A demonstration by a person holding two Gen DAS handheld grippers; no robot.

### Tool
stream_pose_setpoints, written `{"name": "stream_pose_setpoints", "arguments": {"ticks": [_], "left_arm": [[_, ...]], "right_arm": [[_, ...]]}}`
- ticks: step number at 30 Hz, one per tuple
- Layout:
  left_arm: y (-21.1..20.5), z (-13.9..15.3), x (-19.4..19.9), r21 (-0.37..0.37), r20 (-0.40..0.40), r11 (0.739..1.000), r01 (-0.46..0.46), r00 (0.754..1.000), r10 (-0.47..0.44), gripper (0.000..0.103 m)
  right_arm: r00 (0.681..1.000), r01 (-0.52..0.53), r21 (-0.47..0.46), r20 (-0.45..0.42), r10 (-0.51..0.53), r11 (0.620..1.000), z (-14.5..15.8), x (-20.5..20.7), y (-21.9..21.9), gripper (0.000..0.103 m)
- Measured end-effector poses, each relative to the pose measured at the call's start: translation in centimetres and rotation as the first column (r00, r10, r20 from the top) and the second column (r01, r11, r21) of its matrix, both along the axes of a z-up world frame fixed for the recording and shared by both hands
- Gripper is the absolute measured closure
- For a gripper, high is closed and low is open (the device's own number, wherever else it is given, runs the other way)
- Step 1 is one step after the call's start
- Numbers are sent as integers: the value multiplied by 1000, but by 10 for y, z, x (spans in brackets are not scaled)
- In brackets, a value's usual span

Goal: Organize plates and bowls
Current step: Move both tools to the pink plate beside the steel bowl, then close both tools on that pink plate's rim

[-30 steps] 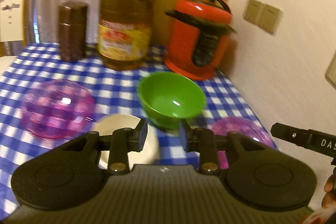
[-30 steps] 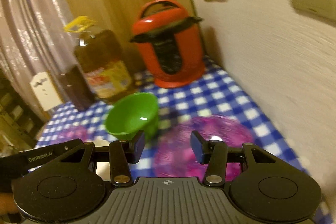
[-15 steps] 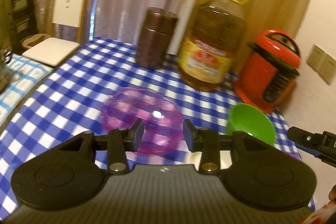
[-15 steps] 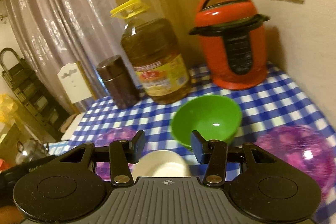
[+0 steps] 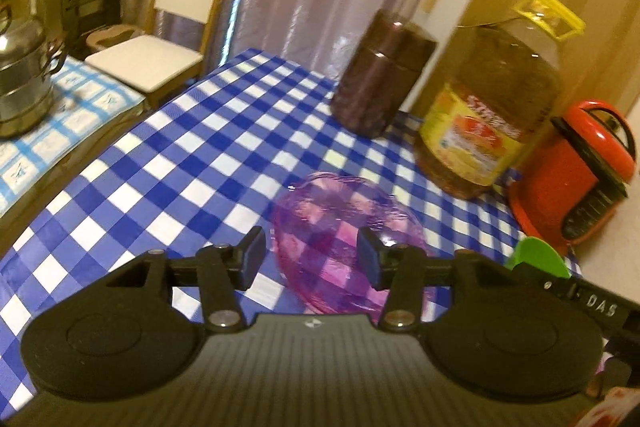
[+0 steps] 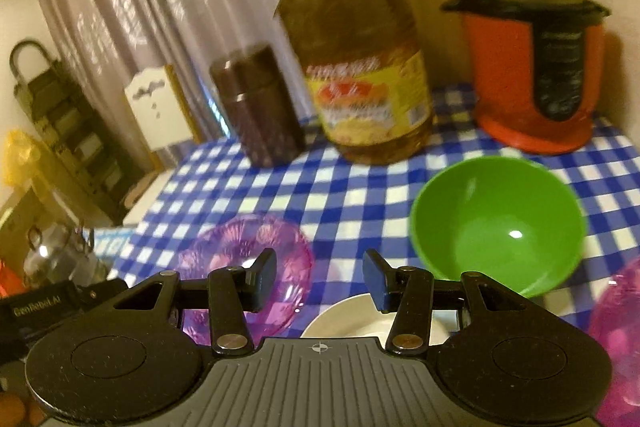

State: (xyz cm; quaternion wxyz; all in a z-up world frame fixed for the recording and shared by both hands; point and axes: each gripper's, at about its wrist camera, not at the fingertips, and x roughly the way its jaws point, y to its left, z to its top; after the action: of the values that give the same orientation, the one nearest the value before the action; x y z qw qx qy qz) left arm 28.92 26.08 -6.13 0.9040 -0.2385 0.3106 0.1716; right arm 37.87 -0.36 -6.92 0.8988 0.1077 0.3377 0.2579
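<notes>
A see-through purple plate (image 5: 336, 227) lies on the blue checked tablecloth (image 5: 192, 163), just beyond my left gripper (image 5: 312, 253). Its jaws are opening, with nothing pressed between them. In the right wrist view the same purple plate (image 6: 240, 259) sits at the left and a green bowl (image 6: 496, 223) at the right. A white bowl (image 6: 356, 319) lies close under my right gripper (image 6: 320, 277), which stands open and empty. A second purple plate (image 6: 616, 327) shows at the right edge. Only a sliver of the green bowl (image 5: 536, 255) shows in the left wrist view.
At the back of the table stand a brown canister (image 5: 380, 75), a large oil bottle (image 5: 492, 107) and a red pressure cooker (image 5: 576, 179). A white chair (image 5: 176, 7) and a metal pot (image 5: 24, 79) on a side table are off to the left.
Both views have swung to the left across the table. The left jaws have spread wider and now face the left purple plate. The right gripper has left the right purple plate for the white bowl.
</notes>
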Motion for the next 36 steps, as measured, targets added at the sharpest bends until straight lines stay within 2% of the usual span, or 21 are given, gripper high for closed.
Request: {"name": "stream_pose_setpoints", "arguments": {"ticks": [5, 9, 17, 23, 27, 36], "left_arm": [[17, -14, 11, -22, -23, 998, -55, 998, 54, 52], [21, -25, 23, -21, -49, 999, -27, 998, 26, 52], [28, -46, 35, -67, -70, 998, -20, 997, 15, 52], [26, -55, 46, -59, -89, 998, 14, 996, -19, 58], [27, -61, 48, -82, -99, 997, 14, 995, -22, 58], [24, -64, 50, -81, -107, 997, 19, 994, -28, 69]], "right_arm": [[999, -53, -34, 7, 54, 998, -6, 16, 27, 55], [997, -75, -54, 2, 75, 996, -13, 31, 41, 55], [991, -103, -60, -95, 97, 993, -39, 59, 52, 55], [985, -132, -76, -124, 122, 988, -48, 64, 59, 55], [984, -144, -94, -123, 132, 985, -50, 66, 61, 55], [978, -172, -141, -144, 152, 975, -59, 70, 68, 58]]}}
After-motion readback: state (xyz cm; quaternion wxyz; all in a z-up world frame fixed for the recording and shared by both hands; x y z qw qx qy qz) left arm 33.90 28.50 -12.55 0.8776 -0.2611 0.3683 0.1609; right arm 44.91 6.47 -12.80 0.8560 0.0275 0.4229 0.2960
